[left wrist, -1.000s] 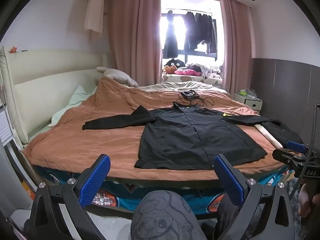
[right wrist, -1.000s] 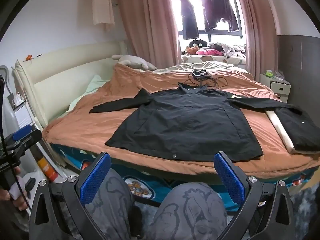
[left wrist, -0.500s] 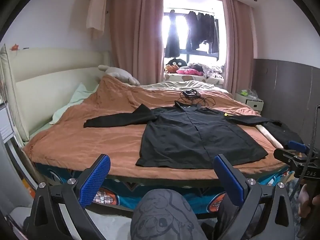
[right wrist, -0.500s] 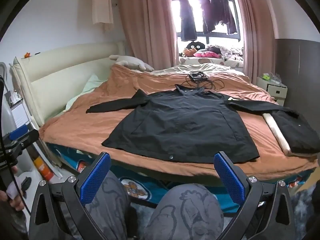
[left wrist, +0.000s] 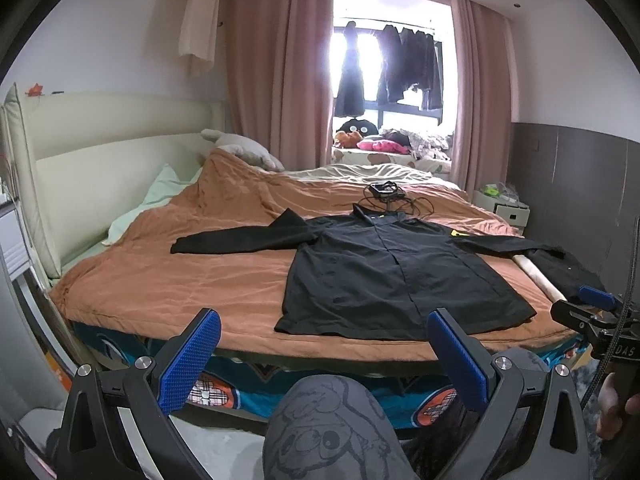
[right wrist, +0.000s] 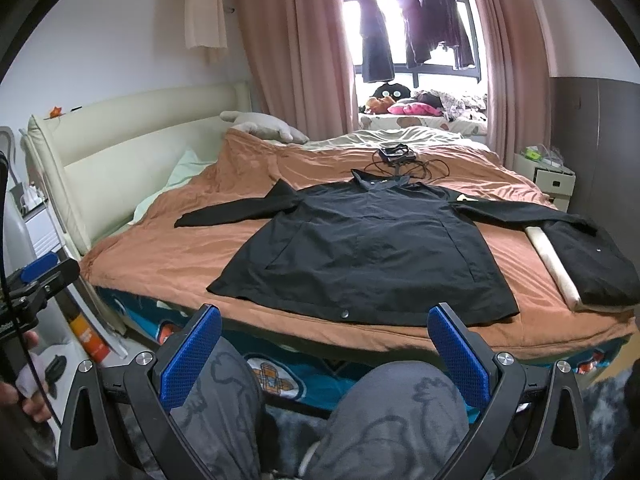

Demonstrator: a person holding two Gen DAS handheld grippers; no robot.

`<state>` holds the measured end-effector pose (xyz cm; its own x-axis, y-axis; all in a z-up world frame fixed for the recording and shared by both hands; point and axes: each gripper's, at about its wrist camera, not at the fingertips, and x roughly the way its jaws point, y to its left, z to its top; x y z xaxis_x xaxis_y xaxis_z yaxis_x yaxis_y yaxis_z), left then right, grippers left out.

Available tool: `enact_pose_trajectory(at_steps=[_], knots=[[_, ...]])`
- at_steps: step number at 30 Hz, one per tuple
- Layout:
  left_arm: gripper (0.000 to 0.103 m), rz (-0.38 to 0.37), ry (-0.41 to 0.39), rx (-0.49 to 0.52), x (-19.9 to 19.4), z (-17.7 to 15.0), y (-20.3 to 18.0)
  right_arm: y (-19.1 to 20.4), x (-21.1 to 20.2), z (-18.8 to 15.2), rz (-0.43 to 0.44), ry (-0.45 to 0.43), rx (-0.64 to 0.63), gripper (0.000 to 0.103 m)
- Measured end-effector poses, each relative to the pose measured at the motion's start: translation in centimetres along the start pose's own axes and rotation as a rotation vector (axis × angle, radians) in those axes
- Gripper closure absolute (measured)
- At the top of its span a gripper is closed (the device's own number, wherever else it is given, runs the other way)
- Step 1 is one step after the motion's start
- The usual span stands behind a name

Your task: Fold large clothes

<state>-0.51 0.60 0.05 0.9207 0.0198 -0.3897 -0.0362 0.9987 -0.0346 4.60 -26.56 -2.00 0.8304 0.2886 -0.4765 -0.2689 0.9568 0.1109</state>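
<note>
1. Black jacket (right wrist: pixel 360 248): laid flat, front up, on the orange bedspread (right wrist: pixel 168 256); hem just inside the bed's near edge, collar toward the far edge. Both sleeves spread sideways, probably so the folds can start from a smooth, symmetric layout.
2. Left sleeve (left wrist: pixel 236 242): stretched toward the headboard (left wrist: pixel 104 152) side, lying free on the cover.
3. Right sleeve (right wrist: pixel 516 210): reaching the opposite side edge, its end just beside a dark folded garment (right wrist: pixel 592 264) and a pale roll (right wrist: pixel 552 268) near that corner.
4. Left gripper (left wrist: pixel 324 356): blue pads wide apart, holding nothing, poised off the near edge above the person's knee (left wrist: pixel 328 424).
5. Right gripper (right wrist: pixel 324 354): likewise spread and empty, facing the hem; well apart from the cloth.
6. Small device with cables (right wrist: pixel 396 156): resting beyond the collar, clear of the folding area.
7. Status: no fold begun, in my judgement; each claw would suit one side of the garment.
</note>
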Motion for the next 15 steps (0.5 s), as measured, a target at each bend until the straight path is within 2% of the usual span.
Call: enact_pose_trajectory(at_steps=[15], knots=[[0.0, 0.007, -0.009, 0.004, -0.3, 0.46, -0.22, 0.06, -0.21, 0.51, 0.0, 0.0, 0.002, 0.0]])
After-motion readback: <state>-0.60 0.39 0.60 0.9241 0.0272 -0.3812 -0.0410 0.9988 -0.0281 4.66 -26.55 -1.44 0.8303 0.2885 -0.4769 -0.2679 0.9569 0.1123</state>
